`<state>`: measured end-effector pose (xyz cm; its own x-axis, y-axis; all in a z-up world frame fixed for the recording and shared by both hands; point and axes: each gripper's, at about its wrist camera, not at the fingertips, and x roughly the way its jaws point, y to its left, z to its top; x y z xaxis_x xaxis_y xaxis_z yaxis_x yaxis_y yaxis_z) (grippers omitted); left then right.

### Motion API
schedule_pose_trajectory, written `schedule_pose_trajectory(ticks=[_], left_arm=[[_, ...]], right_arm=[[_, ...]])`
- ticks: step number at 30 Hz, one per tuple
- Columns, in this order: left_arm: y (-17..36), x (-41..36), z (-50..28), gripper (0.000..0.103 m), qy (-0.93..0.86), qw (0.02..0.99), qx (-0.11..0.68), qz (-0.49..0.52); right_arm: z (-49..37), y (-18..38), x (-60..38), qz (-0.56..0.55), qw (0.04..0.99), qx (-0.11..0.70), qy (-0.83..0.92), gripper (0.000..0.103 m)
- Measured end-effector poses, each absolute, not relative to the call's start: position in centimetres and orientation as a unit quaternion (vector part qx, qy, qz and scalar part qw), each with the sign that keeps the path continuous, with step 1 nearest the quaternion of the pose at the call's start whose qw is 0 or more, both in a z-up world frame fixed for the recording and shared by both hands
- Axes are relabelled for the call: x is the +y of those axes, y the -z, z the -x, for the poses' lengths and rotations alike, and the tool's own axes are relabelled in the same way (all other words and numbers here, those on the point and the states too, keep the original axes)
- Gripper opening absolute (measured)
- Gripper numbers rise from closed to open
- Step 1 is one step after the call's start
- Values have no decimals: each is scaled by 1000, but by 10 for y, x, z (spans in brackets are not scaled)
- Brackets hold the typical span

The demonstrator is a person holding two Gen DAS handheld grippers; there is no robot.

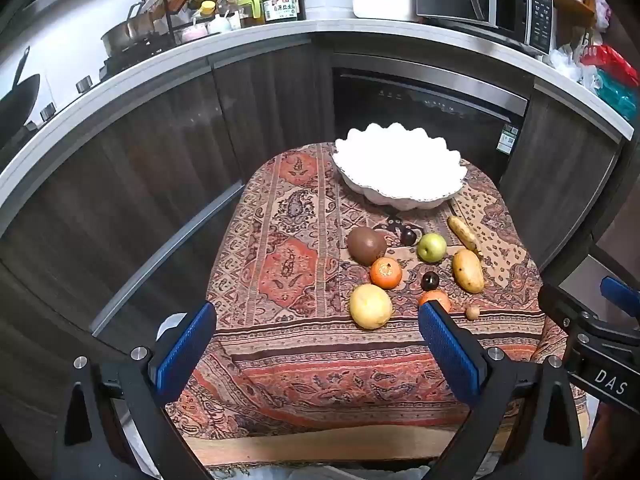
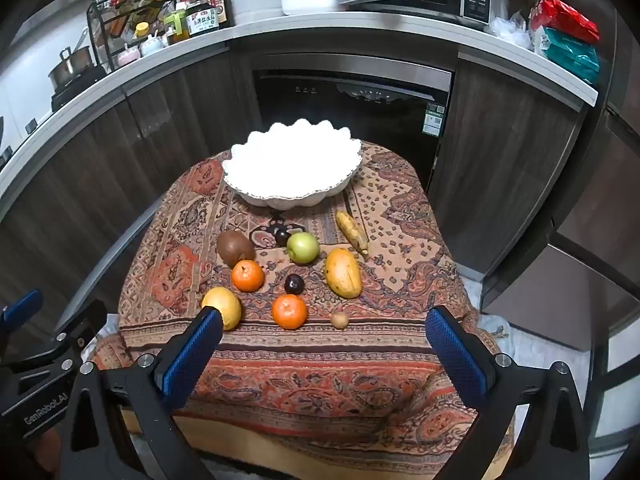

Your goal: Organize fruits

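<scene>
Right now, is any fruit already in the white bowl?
No, the white bowl is empty in the right wrist view, and the fruits, such as the green apple, lie on the patterned cloth.

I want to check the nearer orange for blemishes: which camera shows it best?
The right wrist view: the nearer round orange mandarin sits fully exposed on the patterned cloth. In the left wrist view that tool's blue padded finger covers its lower half.
</scene>
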<state>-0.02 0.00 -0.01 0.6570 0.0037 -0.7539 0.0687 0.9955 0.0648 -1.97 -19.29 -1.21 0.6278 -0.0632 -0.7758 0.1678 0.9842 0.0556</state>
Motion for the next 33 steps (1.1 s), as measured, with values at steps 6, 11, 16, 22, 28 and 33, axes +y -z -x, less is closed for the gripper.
schedule_pose_trajectory(ticks=[6, 11, 16, 22, 28, 33], left_arm=[[-1, 6, 0, 103, 19, 908, 418, -35], [-2, 8, -1, 103, 19, 907, 420, -37], [0, 3, 1, 103, 17, 906, 420, -40], [0, 2, 1, 103, 18, 906, 421, -42], [0, 1, 2, 103, 18, 906, 420, -42], [0, 1, 2, 103, 18, 906, 420, -42]], right_arm=[[19, 14, -190, -58, 901, 426, 64, 102], [20, 14, -190, -54, 901, 426, 67, 102], [20, 13, -190, -56, 900, 428, 66, 102], [19, 14, -190, -55, 900, 428, 66, 102], [22, 14, -190, -56, 900, 426, 67, 102], [21, 14, -191, -56, 901, 426, 67, 102]])
